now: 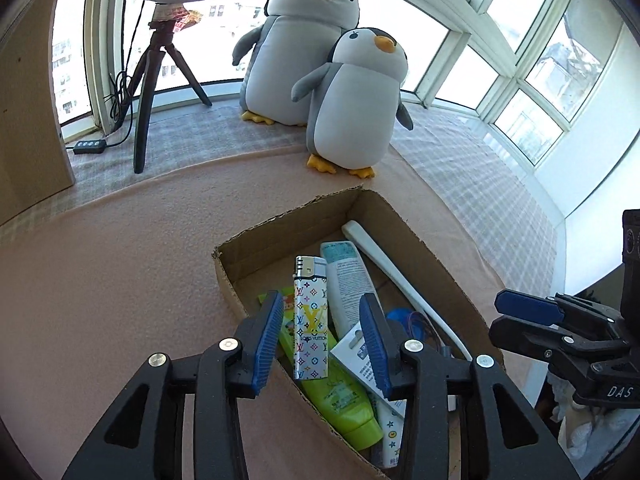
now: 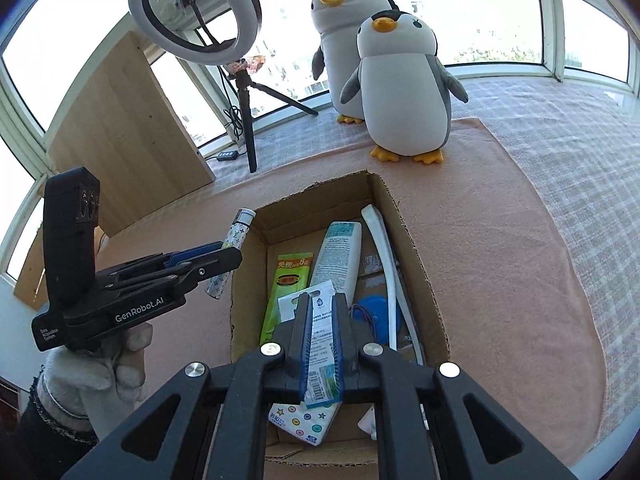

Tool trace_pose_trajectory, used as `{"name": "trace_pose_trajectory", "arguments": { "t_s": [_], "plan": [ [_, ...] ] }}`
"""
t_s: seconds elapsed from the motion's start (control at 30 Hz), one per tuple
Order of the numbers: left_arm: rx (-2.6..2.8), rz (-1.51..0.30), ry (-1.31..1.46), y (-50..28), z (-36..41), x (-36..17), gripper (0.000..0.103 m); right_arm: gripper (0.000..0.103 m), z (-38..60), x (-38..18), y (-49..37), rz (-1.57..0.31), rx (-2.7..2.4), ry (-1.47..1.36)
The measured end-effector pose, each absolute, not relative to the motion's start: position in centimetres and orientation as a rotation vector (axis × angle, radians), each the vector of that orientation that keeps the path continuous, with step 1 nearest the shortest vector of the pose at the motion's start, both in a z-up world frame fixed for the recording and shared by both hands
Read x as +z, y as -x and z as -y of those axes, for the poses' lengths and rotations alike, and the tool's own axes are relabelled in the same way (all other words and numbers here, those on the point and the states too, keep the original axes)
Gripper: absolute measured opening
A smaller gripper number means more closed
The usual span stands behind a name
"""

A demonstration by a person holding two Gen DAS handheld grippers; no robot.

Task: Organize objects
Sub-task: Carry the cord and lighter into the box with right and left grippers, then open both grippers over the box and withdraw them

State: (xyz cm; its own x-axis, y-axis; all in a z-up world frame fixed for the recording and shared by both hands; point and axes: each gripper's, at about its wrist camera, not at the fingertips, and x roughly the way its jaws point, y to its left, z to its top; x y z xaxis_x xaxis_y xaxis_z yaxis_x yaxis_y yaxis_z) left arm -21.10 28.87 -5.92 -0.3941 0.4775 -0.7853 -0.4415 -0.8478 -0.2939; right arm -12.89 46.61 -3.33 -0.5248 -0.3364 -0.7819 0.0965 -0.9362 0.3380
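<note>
The left gripper (image 1: 322, 336) has its jaws spread; the patterned white cigarette lighter (image 1: 311, 320) stands between them, clear of both pads, over the open brown cardboard box (image 1: 416, 240). The right gripper (image 2: 322, 344) pinches a flat white printed packet (image 2: 320, 332) above the box, which rests on the pink cloth (image 2: 500, 240).

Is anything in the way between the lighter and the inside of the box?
Nothing visible blocks it. The lighter sits between the left gripper's open jaws, over the near left wall of the open-topped cardboard box, with only other items lying below.
</note>
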Motion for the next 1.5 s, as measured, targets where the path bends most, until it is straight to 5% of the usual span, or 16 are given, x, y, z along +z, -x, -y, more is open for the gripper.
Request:
{"name": "trace_pose_trajectory", "arguments": {
  "t_s": [0.03,0.07,0.1,0.73,1.5],
  "plan": [
    [2.264,0.045,1.272,21.2,-29.0,-5.9,0.074,0.044,-46.7,-3.3,13.0,0.374,-2.515,-1.371],
    [2.282,0.044,1.262,21.2,-29.0,-5.8,0.076,0.058,-46.9,-3.3,12.9,0.377,-2.531,-1.361],
    [2.288,0.047,1.262,21.3,-29.0,-5.8,0.076,0.059,-46.9,-3.1,12.8,0.374,-2.546,-1.349],
    [2.410,0.021,1.308,20.0,-23.5,-5.9,0.085,0.066,-44.4,-3.5,12.4,0.264,-2.542,-1.384],
    [2.655,0.051,1.273,8.7,-8.3,-1.1,0.089,0.072,-31.7,-2.5,8.9,0.185,-2.501,-1.316]
  ]
}}
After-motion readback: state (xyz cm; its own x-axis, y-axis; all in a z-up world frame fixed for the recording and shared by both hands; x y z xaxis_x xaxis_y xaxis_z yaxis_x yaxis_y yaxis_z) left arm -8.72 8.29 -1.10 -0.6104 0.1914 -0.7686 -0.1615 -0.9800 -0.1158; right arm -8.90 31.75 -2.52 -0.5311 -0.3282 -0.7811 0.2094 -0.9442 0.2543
